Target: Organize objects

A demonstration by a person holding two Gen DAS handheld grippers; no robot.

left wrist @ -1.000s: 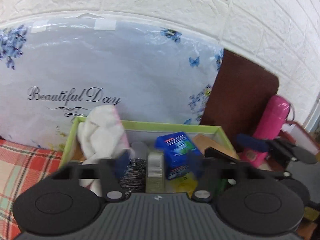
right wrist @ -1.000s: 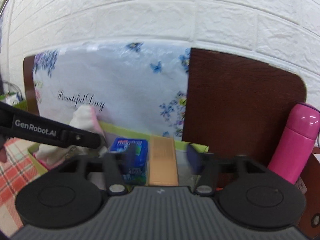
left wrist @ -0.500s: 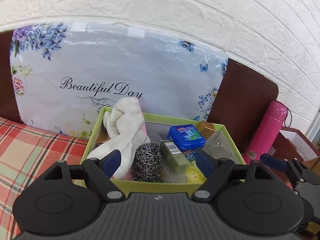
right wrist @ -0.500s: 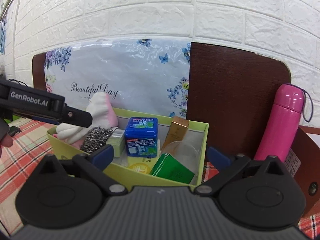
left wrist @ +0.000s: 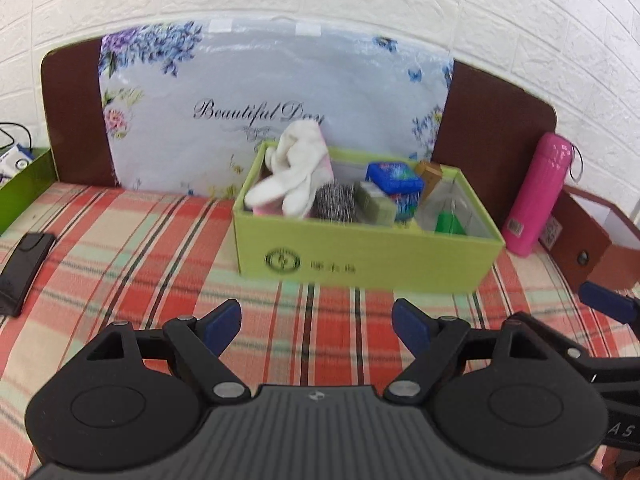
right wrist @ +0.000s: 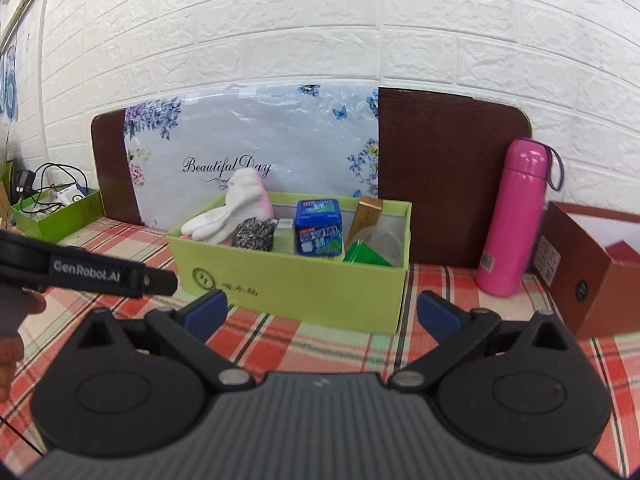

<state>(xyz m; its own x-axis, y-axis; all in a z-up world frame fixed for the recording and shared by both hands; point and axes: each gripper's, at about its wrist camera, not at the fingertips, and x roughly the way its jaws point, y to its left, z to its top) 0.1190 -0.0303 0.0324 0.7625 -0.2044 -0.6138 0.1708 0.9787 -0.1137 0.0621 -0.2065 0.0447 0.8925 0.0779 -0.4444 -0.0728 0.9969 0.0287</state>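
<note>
A lime-green box (left wrist: 360, 256) (right wrist: 292, 284) stands on the checked cloth against a floral bag. Inside it lie white gloves (left wrist: 296, 172) (right wrist: 228, 212), a steel scourer (left wrist: 334, 202) (right wrist: 254, 234), a blue mint tin (left wrist: 394, 178) (right wrist: 318, 226), a tan carton (right wrist: 366, 216), a small olive box (left wrist: 374, 208) and a green packet (right wrist: 366, 256). My left gripper (left wrist: 316, 322) is open and empty, in front of the box and back from it. My right gripper (right wrist: 320, 312) is open wide and empty, also short of the box front.
A pink flask (left wrist: 538, 196) (right wrist: 516, 216) stands right of the box, beside a brown open box (right wrist: 588, 276). A black phone (left wrist: 24, 272) lies at the left on the cloth. Another green box (right wrist: 60, 216) with cables sits far left. A brown board (right wrist: 452, 168) leans on the brick wall.
Both grippers have pulled back from inside the box to the cloth in front of it. The right jaws went from partly open to wide open, letting go of what lay between them.
</note>
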